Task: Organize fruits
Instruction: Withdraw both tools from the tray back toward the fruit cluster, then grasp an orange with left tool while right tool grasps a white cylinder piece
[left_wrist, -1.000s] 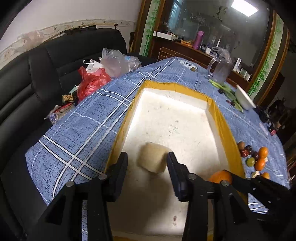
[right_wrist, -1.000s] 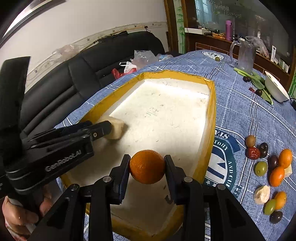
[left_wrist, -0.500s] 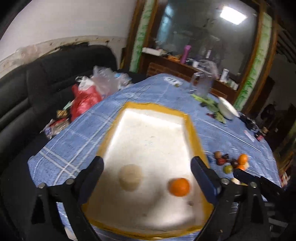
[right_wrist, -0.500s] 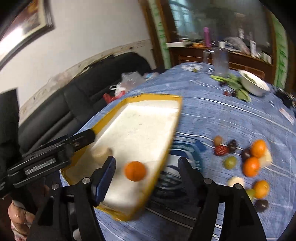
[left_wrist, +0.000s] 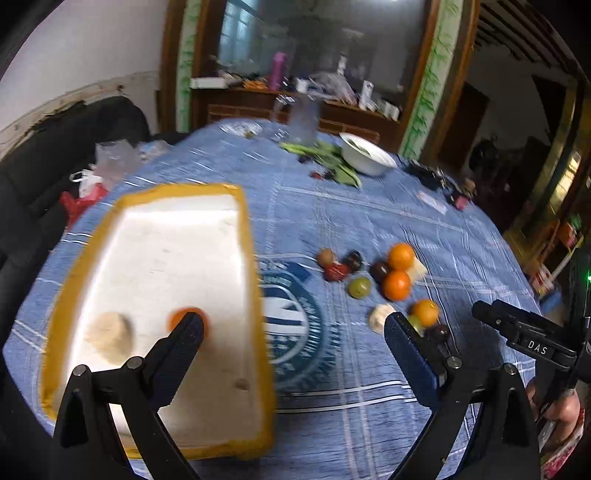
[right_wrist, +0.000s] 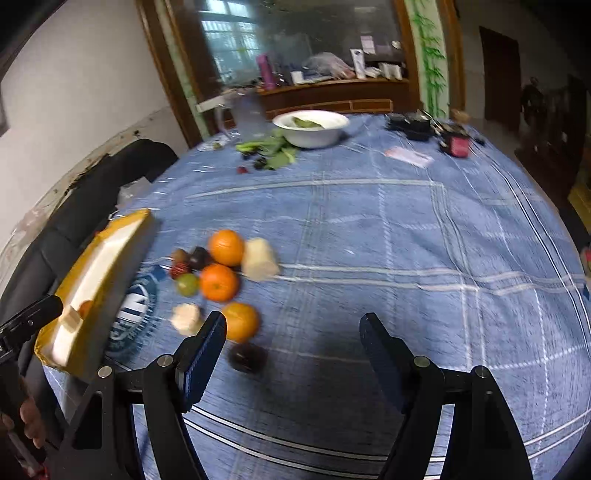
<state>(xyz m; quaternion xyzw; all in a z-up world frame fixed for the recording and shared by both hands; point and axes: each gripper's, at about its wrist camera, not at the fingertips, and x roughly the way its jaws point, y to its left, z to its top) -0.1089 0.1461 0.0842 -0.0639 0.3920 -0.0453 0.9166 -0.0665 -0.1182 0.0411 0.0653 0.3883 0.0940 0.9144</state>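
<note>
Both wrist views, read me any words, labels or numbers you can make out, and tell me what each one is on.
"DAS": white letters on the black body of the right gripper, seen from the left wrist view.
Round blue and white emblem printed on the tablecloth: it has lettering, but it is too blurred and partly hidden by the foam tray to read.
Packages on the far sideboard: too small and blurred to read.
Nothing else is legible.
</note>
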